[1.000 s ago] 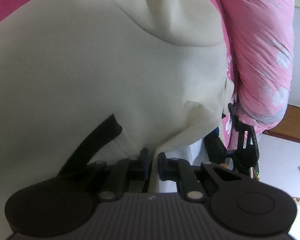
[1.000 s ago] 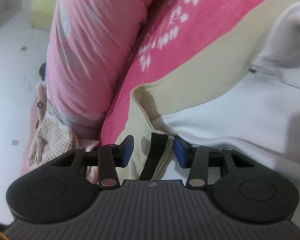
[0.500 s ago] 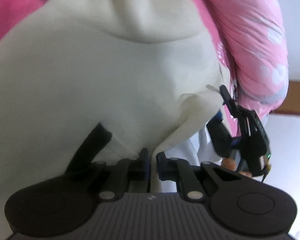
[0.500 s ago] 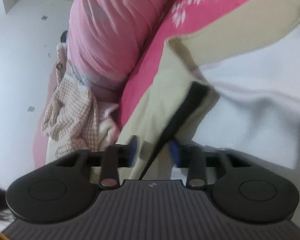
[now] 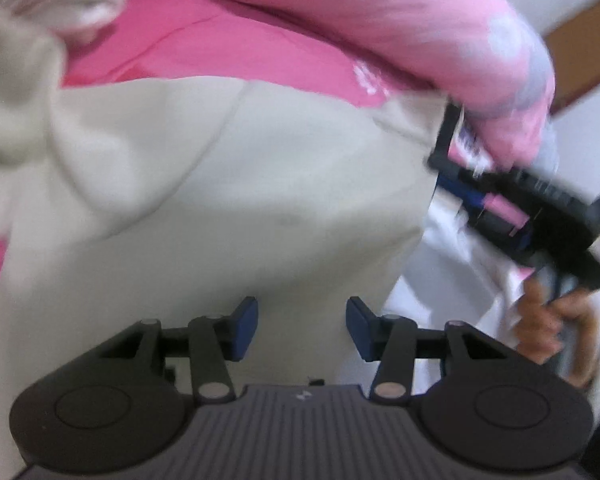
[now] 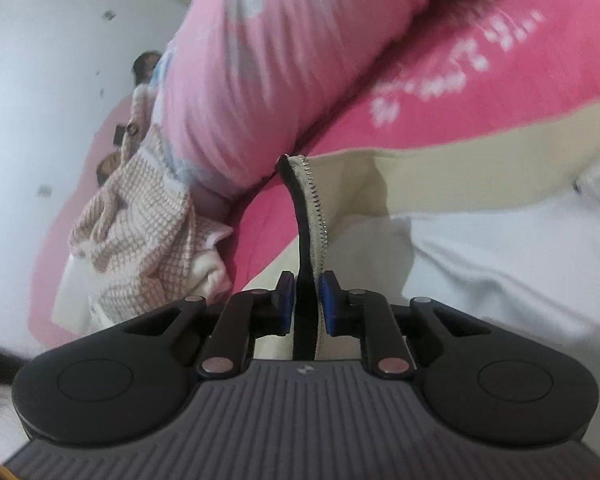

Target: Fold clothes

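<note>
Left gripper (image 5: 302, 322): its two blue pads stand far apart with nothing between them. It hangs just over the cream jacket.

Right gripper (image 6: 305, 304): its blue pads are pressed close on the zipper edge (image 6: 314, 216) of the jacket. The strip sticks up from between the pads, with a black band on one side and small metal teeth on the other.

Cream jacket (image 5: 228, 200): it lies spread on the pink bed sheet (image 5: 204, 52) and fills most of the left wrist view. A thick fold bunches up at its left side. In the right wrist view the cream cloth (image 6: 480, 168) runs off to the right, with white lining (image 6: 500, 256) showing below it.

Right gripper seen from the left one (image 5: 520, 204): it is blurry, black, and sits at the right edge of the jacket — a hand (image 5: 548, 320) holds its grip from below.

Pink quilt (image 6: 284, 72): a fat roll with pale flower spots, lying along the far side of the sheet, just beside the jacket's edge.

Checked cloth (image 6: 140, 216): a crumpled pink-and-white piece at the end of the quilt, left of the zipper edge — apart from the jacket.

Floor (image 6: 40, 80): white, past the bed.
</note>
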`<state>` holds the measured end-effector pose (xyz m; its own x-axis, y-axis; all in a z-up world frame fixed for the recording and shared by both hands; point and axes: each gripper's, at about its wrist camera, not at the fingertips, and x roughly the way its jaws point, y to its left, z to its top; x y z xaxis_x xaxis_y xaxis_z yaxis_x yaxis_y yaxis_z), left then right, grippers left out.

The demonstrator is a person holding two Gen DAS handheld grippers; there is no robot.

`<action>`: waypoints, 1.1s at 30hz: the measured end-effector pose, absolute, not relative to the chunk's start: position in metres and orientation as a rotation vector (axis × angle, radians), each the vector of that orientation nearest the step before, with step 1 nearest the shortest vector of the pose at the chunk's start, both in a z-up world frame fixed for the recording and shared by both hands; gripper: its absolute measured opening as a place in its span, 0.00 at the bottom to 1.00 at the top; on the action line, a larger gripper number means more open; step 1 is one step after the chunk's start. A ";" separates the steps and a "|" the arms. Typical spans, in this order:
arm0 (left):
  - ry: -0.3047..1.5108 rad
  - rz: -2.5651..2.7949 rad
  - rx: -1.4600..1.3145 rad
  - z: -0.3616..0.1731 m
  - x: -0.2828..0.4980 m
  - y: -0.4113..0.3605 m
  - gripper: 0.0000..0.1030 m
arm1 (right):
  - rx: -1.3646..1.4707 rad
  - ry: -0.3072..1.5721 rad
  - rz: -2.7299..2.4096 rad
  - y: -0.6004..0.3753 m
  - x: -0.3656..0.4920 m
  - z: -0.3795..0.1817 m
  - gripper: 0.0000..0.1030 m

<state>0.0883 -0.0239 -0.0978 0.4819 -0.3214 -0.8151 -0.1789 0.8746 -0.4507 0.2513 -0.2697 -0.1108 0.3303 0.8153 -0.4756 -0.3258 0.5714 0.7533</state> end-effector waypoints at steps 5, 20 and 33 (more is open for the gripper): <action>1.091 -0.036 -0.288 -0.103 0.097 -0.051 0.48 | 0.380 0.890 0.816 -0.252 0.239 -0.086 0.12; 1.034 -0.069 -0.082 -0.117 0.105 -0.076 0.51 | 0.540 1.201 0.884 -0.260 0.226 -0.149 0.18; 0.987 -0.136 -0.093 -0.111 0.099 -0.075 0.52 | 0.617 1.300 0.839 -0.283 0.198 -0.157 0.36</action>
